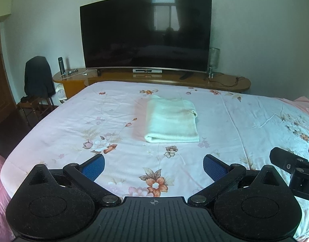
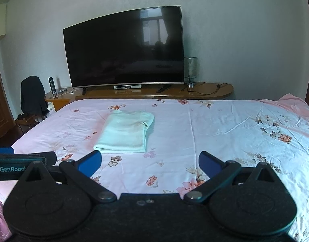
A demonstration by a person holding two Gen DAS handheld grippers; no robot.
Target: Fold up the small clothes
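Pale green cloth, a small garment [image 1: 171, 120] folded into a neat rectangle, lies flat on the bed [image 1: 245, 121], toward the 12 o'clock side as seen from the left wrist and at about 11 o'clock from the right wrist. One rolled edge faces the grippers; a small corner is turned up at its 3 o'clock side.

Both tools are held back from the garment, well apart from it, over the near part of the floral sheet. The jaws of the left gripper [image 1: 153, 166] are spread wide and carry nothing. The jaws of the right gripper [image 2: 150, 164] are likewise released and empty. Each gripper shows at the edge of the other's view, so the two are held side by side.

The fold is judged to be complete or nearly so. If a further fold is wanted, the near rolled edge would have to be pinched at both ends and carried toward 12 o'clock; the loose corner at 3 o'clock would call for tucking first. Otherwise, the piece is ready to be left or moved aside.

Nothing lies on the sheet between the grippers and the garment. Beyond the bed, a television [image 1: 146, 34] stands on a wooden worktop [image 1: 225, 80], with a dark flask [image 1: 61, 64] at 10 o'clock and a lamp [image 1: 214, 60] at 1 o'clock. A chair draped with a dark jacket [image 1: 38, 76] stands at 9 o'clock, clear of the work.
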